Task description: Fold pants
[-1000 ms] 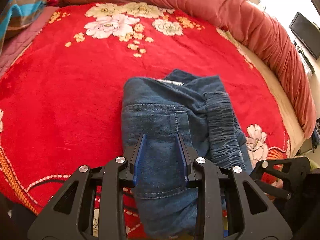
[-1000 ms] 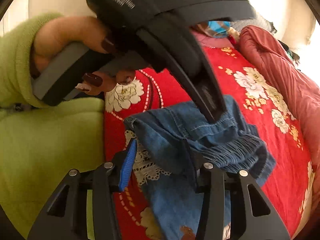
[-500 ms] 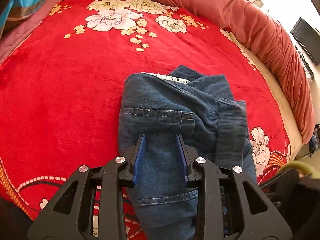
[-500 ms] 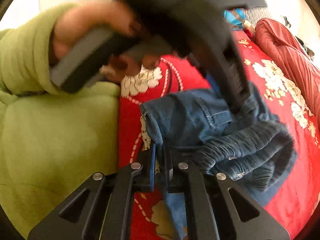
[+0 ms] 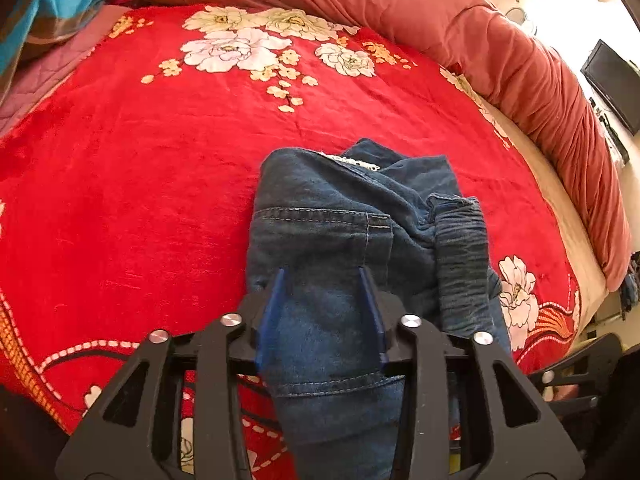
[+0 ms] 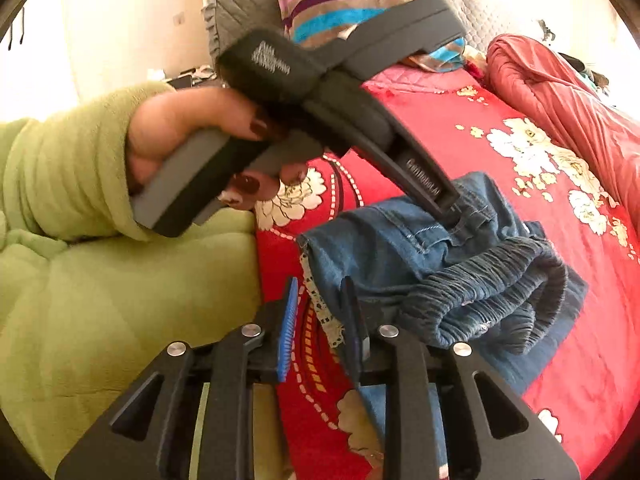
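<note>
The blue denim pants point(image 5: 344, 236) lie folded in a bundle on the red floral blanket point(image 5: 132, 184); the elastic waistband point(image 5: 460, 264) is on the right. My left gripper point(image 5: 322, 276) is open, its fingers resting on the denim near the back pocket. In the right wrist view the pants point(image 6: 432, 248) lie ahead and the left gripper point(image 6: 452, 210) presses on them from above. My right gripper point(image 6: 320, 292) is open at the pants' near left edge, where white lace trim point(image 6: 316, 300) shows between the fingers.
A rolled rust-red quilt point(image 5: 500, 52) runs along the far and right side of the bed. A striped pillow point(image 5: 48, 4) lies at the far left. The person's green sleeve and body point(image 6: 80, 240) fill the left of the right wrist view. A television point(image 5: 612, 84) stands at the right.
My right gripper shut half a second ago and has opened again. My left gripper stayed open on the denim, and the pants bundle shifted slightly.
</note>
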`<state>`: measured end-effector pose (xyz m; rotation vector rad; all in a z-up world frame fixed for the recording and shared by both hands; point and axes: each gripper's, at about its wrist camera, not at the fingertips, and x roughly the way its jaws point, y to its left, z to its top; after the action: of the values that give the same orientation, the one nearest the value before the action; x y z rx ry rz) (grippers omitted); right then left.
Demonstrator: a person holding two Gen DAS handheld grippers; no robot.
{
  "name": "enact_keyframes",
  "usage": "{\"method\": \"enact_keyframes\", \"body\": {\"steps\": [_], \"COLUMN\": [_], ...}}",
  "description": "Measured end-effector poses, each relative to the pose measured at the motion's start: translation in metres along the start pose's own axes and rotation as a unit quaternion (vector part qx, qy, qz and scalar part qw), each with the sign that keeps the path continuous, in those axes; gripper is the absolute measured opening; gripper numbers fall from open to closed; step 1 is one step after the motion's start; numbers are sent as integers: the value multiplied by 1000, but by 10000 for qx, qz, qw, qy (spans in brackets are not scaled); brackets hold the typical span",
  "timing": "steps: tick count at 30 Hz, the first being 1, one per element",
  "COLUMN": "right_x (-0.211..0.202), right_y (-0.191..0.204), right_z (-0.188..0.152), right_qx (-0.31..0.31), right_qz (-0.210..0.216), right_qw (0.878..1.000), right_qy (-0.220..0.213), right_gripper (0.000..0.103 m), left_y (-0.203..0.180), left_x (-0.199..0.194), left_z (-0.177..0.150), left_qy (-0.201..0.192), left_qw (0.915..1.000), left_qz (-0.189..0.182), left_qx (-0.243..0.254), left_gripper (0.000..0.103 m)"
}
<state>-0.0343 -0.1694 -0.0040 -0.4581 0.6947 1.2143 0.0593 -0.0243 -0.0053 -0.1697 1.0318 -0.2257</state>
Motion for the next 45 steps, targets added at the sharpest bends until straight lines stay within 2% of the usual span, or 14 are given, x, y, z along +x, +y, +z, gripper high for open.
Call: {"method": "enact_keyframes", "body": {"steps": [6, 9, 13, 16, 21, 24, 27, 32, 35, 39, 41, 45], "right_x": [-12, -17, -21, -28, -44, -55, -68, -87, -95, -100, -101, -101], "right_y": [0, 1, 4, 8, 5, 3, -3, -14, -22, -32, -38, -46], "right_z": [5, 5, 7, 8, 12, 14, 15, 14, 14, 13, 13, 11], "right_qx": [63, 96, 79, 63, 142, 177, 270, 444, 591, 837, 957, 1180], "right_qz": [-24, -44, -53, -102, -180, -337, -492, -779, -947, -1057, -1168, -1308], "right_qw": [9999, 9998, 9997, 9995, 9987, 9976, 9958, 9916, 9882, 9842, 9815, 9770], "right_qy": [-114, -159, -211, -285, -466, -580, -719, -937, -1048, -1149, -1176, -1203], "right_gripper": [28, 42, 43, 43, 49, 57, 59, 69, 75, 75, 83, 84], "left_y": [0, -1, 0, -1, -6, -10, -12, -12, -13, -16, -19, -21], "left_x": [-7, -11, -18, -23, -35, -43, -49, -59, -65, -74, -78, -83], "left_z": [-2, -3, -3, -4, -5, -8, -9, -11, -12, -15, -17, -18], "left_qy": [-90, -141, -230, -292, -434, -541, -633, -774, -853, -991, -1057, -1128], "left_qw": [9999, 9999, 9997, 9994, 9986, 9978, 9970, 9958, 9950, 9937, 9929, 9919], "left_qz": [65, 91, 125, 184, 298, 361, 411, 449, 481, 479, 506, 531], "left_qx": [-2, 10, 16, 11, 89, 150, 187, 175, 185, 188, 214, 252], "left_gripper": [38, 43, 48, 56, 70, 77, 83, 90, 93, 93, 93, 93]}}
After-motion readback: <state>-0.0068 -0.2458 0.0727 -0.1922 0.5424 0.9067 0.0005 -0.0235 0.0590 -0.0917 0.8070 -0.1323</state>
